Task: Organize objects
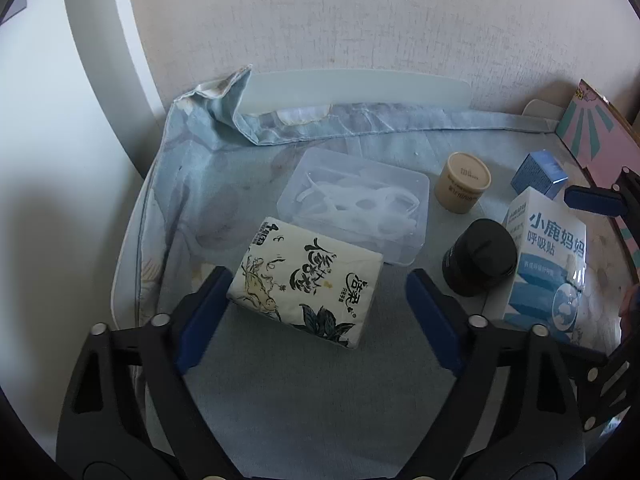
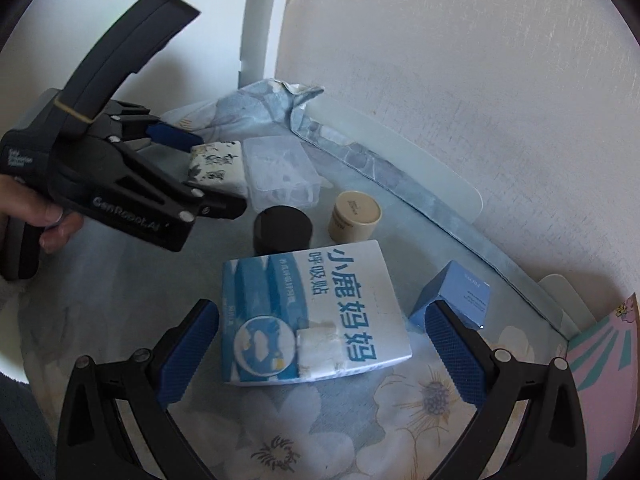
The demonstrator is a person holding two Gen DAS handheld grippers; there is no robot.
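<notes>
Left gripper [image 1: 316,292] jaws apart around tissue pack [image 1: 306,282]; left pad touching its corner, right pad clear. Clear plastic box [image 1: 354,204] at 12 o'clock of pack. Black jar [image 1: 478,262] at 3, beige jar [image 1: 463,182] at 1, white-blue carton [image 1: 546,264] beyond black jar

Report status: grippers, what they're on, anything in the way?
Left gripper open, straddling tissue pack. Right gripper open, straddling white-blue box. Black jar just beyond box; nothing between either jaws and target.
</notes>
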